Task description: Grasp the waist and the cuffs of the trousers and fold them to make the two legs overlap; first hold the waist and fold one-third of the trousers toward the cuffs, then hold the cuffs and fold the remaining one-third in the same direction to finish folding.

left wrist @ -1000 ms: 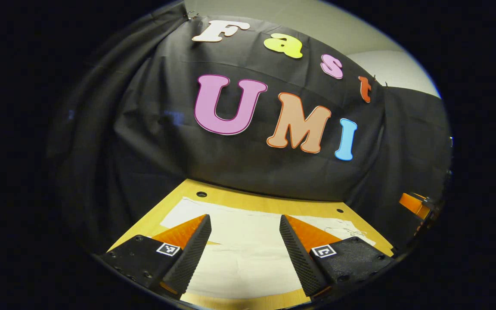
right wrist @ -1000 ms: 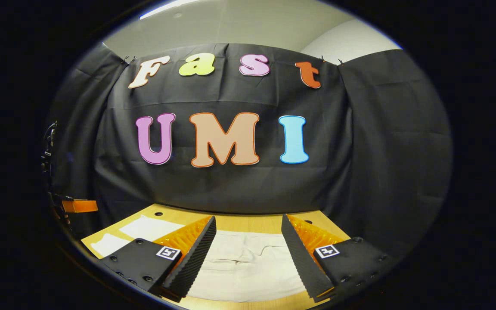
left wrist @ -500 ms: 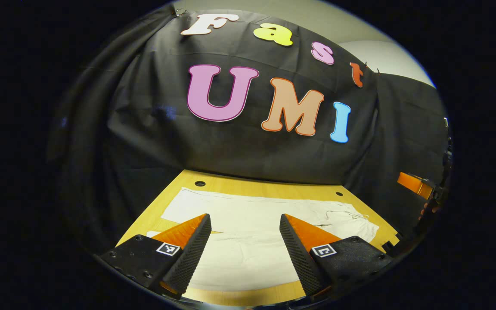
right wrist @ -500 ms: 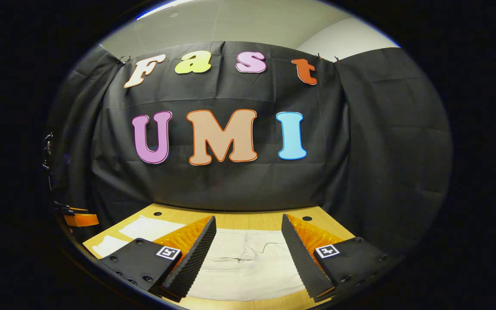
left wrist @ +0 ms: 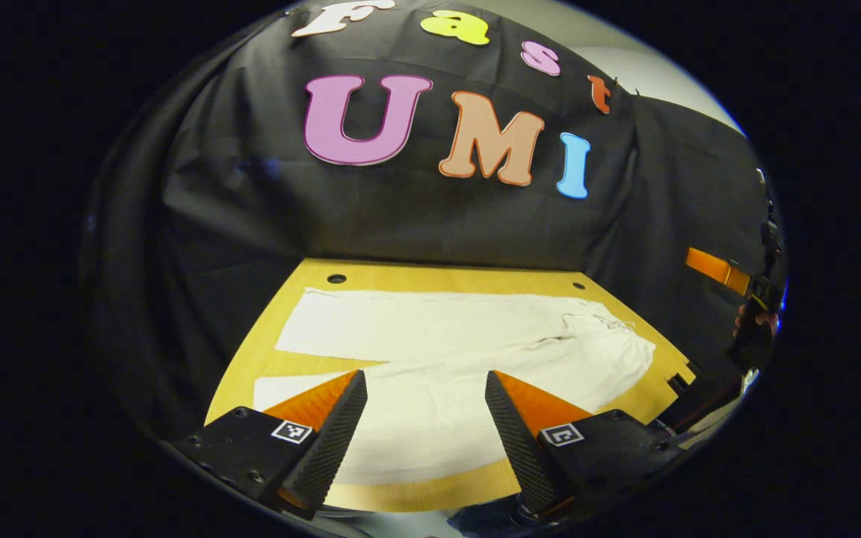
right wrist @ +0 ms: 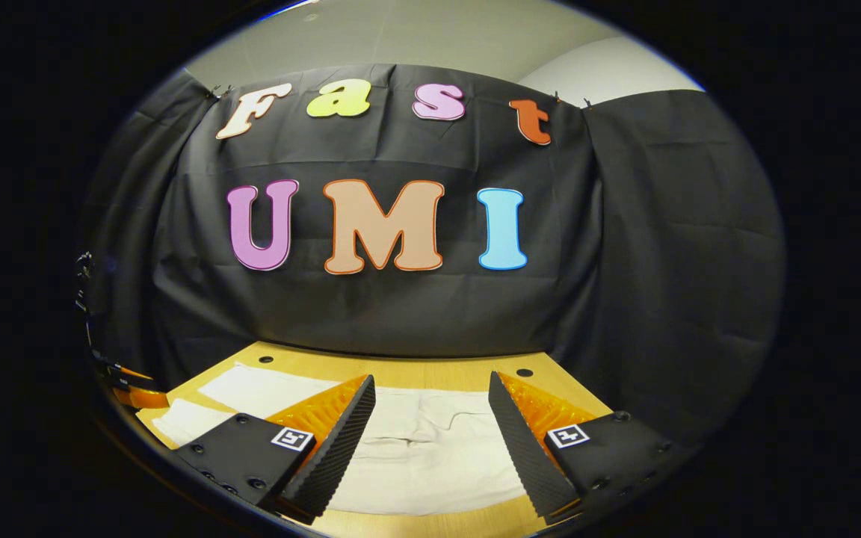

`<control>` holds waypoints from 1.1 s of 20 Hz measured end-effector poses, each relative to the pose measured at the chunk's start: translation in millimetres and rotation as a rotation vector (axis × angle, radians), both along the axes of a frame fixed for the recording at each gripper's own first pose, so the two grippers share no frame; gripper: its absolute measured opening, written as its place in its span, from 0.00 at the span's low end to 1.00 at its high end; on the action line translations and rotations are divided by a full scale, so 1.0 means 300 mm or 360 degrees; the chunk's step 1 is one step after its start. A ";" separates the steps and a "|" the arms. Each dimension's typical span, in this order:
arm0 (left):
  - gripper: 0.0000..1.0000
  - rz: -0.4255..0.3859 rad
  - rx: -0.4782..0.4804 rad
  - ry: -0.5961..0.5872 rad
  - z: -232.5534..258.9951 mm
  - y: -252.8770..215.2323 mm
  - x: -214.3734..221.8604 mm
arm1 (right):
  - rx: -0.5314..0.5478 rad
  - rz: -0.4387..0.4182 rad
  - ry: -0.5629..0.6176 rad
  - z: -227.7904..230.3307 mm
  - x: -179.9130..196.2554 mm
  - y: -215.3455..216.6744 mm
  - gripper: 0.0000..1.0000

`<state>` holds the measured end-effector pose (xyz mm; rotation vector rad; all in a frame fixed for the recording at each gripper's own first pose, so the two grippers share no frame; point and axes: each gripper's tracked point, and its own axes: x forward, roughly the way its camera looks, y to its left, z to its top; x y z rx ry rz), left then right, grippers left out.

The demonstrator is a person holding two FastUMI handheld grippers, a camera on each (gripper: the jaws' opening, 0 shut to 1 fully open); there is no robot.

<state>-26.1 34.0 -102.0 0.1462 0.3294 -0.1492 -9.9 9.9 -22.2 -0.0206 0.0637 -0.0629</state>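
- Off-white trousers (left wrist: 460, 351) spread flat on a wooden table (left wrist: 430, 278), covering most of the top, both legs lying side by side and not yet overlapped.
- In the left gripper view: waist end with drawstring near the table's right edge, the two legs running toward the left edge, a wedge of bare wood between them at the cuff end.
- Far leg just short of the table's back edge, near leg close to the front edge.
- Left gripper (left wrist: 426, 388) above the near leg, toward the table's front edge, jaws spread wide with cloth visible between them, nothing pinched.
- Whether the fingertips touch the cloth: cannot tell.
- In the right gripper view: trousers (right wrist: 423, 456) wrinkled at the waist, legs stretching away to the table's left edge, table (right wrist: 400, 370) bare along the back edge.
- Right gripper (right wrist: 430, 392) over the waist end, jaws spread wide, holding nothing.
- Other gripper (left wrist: 722, 270) with a hand behind it at the far right of the left gripper view, beyond the table's right edge.
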 end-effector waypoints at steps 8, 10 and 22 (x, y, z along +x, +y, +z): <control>0.94 -0.0217 0.0216 0.0460 -0.274 0.075 -0.124 | 0.0003 -0.0008 0.0053 -0.046 -0.020 -0.002 0.98; 0.94 -0.0270 0.0304 0.0566 -0.338 0.111 -0.146 | -0.0005 -0.0009 0.0068 -0.058 -0.024 -0.004 0.98; 0.87 -0.0567 0.0758 0.1115 -0.522 0.325 -0.221 | -0.0007 -0.0039 0.0133 -0.097 -0.043 -0.040 0.99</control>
